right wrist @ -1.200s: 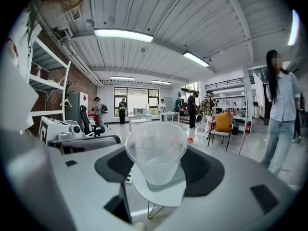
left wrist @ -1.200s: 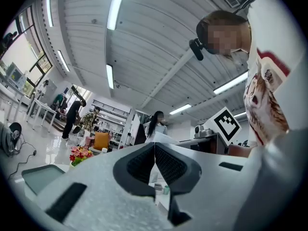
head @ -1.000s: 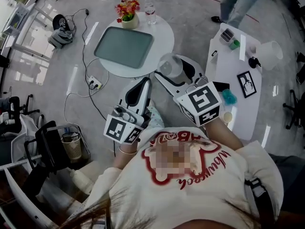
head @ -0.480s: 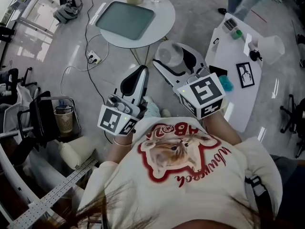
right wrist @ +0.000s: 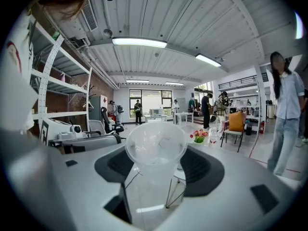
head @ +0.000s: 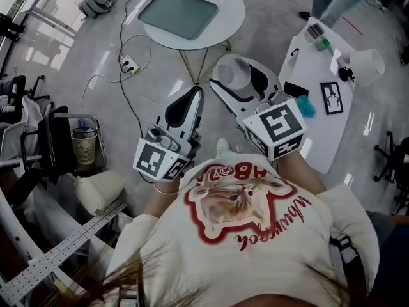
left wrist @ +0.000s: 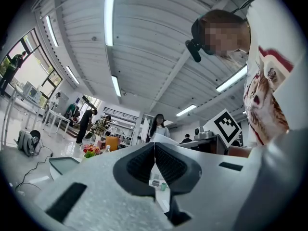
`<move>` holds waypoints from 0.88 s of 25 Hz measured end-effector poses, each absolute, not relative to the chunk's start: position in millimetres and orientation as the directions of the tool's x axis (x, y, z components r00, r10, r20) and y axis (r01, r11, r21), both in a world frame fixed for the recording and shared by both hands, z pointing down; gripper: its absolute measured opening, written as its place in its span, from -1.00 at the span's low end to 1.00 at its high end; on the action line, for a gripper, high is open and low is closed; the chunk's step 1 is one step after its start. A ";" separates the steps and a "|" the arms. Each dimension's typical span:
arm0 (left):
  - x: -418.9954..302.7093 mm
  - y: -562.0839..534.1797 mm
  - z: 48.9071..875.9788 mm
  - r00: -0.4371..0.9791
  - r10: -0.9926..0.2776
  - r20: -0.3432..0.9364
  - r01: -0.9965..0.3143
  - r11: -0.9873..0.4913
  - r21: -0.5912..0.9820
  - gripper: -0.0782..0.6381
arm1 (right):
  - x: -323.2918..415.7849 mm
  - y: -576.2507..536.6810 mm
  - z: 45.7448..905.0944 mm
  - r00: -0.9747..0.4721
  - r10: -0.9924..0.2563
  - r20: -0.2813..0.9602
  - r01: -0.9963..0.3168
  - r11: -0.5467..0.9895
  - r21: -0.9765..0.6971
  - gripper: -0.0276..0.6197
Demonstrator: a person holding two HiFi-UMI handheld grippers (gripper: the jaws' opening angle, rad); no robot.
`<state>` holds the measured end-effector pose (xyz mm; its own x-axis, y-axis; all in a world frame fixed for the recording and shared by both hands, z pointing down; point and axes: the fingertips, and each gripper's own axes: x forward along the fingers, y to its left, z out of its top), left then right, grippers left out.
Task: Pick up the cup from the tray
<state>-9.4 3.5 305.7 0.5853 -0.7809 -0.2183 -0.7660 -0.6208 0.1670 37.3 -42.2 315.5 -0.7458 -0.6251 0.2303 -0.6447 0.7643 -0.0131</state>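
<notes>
Our right gripper (head: 235,77) clamps the clear cup (head: 230,71) over open floor (head: 83,43), well apart from the tray (head: 185,15) on the round table (head: 231,27) at 11 o'clock. Our left gripper (head: 197,92) is closed on nothing (jaws meeting); a white desk (head: 317,130) crowds 3 o'clock, perhaps a power strip (head: 130,63) at 10.

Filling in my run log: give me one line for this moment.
right gripper: shut on cup | left gripper: shut, holding nothing | tray: on round table
</notes>
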 end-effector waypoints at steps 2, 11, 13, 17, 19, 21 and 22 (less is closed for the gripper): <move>-10.8 15.9 303.6 0.590 -0.777 -0.220 -0.763 -0.625 0.165 -0.74 | 33.9 -31.2 318.2 -0.741 -0.627 0.241 -0.648 0.762 -0.010 0.00; -38.6 99.5 308.7 0.609 -0.767 -0.204 -0.752 -0.639 0.159 -0.74 | 8.0 50.0 314.9 -0.726 -0.651 0.223 -0.668 0.744 -0.004 0.00; -40.7 119.3 310.8 0.620 -0.759 -0.198 -0.744 -0.649 0.159 -0.74 | 6.0 70.5 315.5 -0.718 -0.661 0.220 -0.678 0.735 -0.007 0.00; -43.3 159.8 311.1 0.645 -0.738 -0.200 -0.723 -0.674 0.154 -0.74 | 4.1 113.0 319.8 -0.698 -0.681 0.221 -0.699 0.715 -0.006 0.00; -44.9 178.3 312.9 0.655 -0.729 -0.198 -0.714 -0.683 0.154 -0.74 | 2.6 131.9 323.1 -0.687 -0.691 0.222 -0.710 0.704 -0.004 0.00; -45.4 192.4 314.9 0.662 -0.725 -0.193 -0.709 -0.688 0.155 -0.74 | 2.5 146.6 324.4 -0.679 -0.699 0.222 -0.718 0.696 -0.004 0.00; -45.0 198.1 315.1 0.664 -0.723 -0.191 -0.707 -0.690 0.157 -0.74 | 3.8 152.5 323.6 -0.675 -0.705 0.219 -0.723 0.691 -0.007 0.00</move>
<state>-45.0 198.1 315.1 0.6635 -0.7234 -0.1910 -0.7067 -0.6898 0.1573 3.8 152.5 323.6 -0.6749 -0.7046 0.2192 -0.7232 0.6906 -0.0067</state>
